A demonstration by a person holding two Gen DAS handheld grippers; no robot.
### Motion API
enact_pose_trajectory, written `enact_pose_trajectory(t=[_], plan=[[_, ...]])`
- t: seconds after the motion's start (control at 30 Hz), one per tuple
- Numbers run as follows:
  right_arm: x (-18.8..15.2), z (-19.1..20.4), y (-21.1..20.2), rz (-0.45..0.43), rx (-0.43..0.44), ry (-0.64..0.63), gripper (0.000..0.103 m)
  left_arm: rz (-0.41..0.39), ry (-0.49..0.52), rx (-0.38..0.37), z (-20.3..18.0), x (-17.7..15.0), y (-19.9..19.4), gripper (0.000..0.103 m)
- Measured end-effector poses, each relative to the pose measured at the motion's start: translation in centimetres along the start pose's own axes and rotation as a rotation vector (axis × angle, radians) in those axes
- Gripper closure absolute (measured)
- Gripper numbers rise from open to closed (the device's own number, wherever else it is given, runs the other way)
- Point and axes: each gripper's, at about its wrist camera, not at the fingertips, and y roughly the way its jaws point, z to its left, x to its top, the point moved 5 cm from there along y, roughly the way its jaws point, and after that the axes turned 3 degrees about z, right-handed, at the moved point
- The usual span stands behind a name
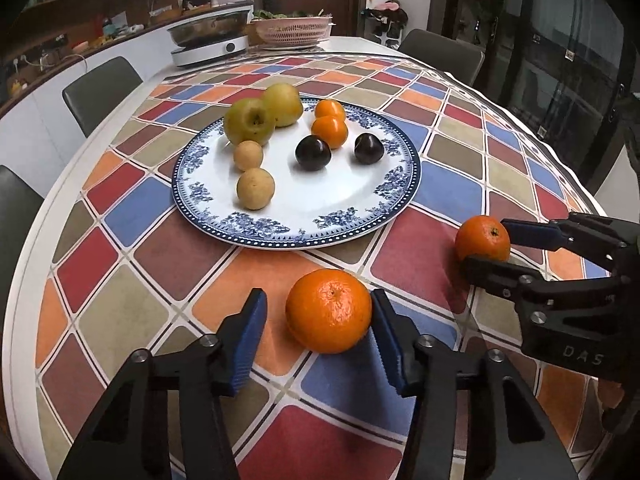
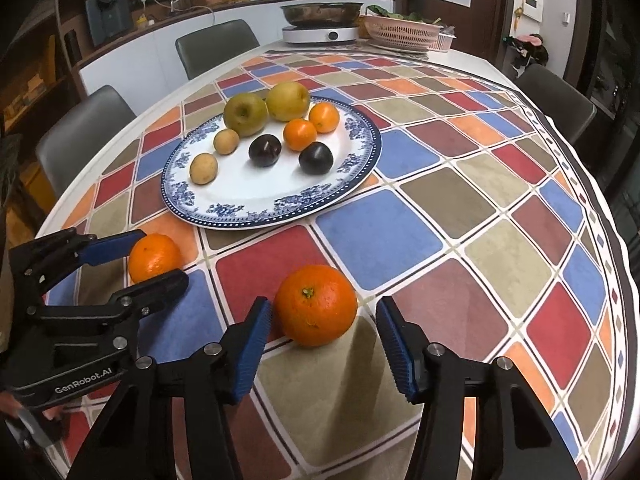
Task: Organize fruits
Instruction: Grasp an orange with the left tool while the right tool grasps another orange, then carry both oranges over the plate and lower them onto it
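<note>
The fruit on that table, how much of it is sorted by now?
Eight fruits already sit paired by kind on the plate. Two oranges remain on the tablecloth: one between the open left gripper, another between the open right gripper. Neither is lifted yet.

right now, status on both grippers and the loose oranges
Left gripper open, straddling near orange. Right gripper open around second orange. Both oranges on tablecloth, short of plate. Nothing in the way.
</note>
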Motion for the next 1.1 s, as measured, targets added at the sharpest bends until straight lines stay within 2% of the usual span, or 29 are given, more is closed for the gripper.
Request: enact_pose_trajectory(t=[0.1, 0.2, 0.6, 1.1], plan=[[0.0, 0.1, 0.4, 0.008, 0.006, -0.003, 0.054, -0.002, 0.012, -0.008, -0.3, 0.0, 0.0, 0.061], [0.0, 0.3, 0.6, 0.013, 0.014, -0.001, 0.060, -0.008, 0.018, -0.004, -0.6, 0.1, 0.0, 0.063], [-0.3, 0.8, -0.8, -0.010, 0.019, -0.001, 0.060, -0.034, -0.035, -0.002, 0.3, -0.2, -1.9, 0.063], [0.2, 3.0, -6.8, -0.127, 0.066, -0.035, 0.060, -0.118, -0.068, -0.026, 0.3, -1.0, -7.7, 0.063]])
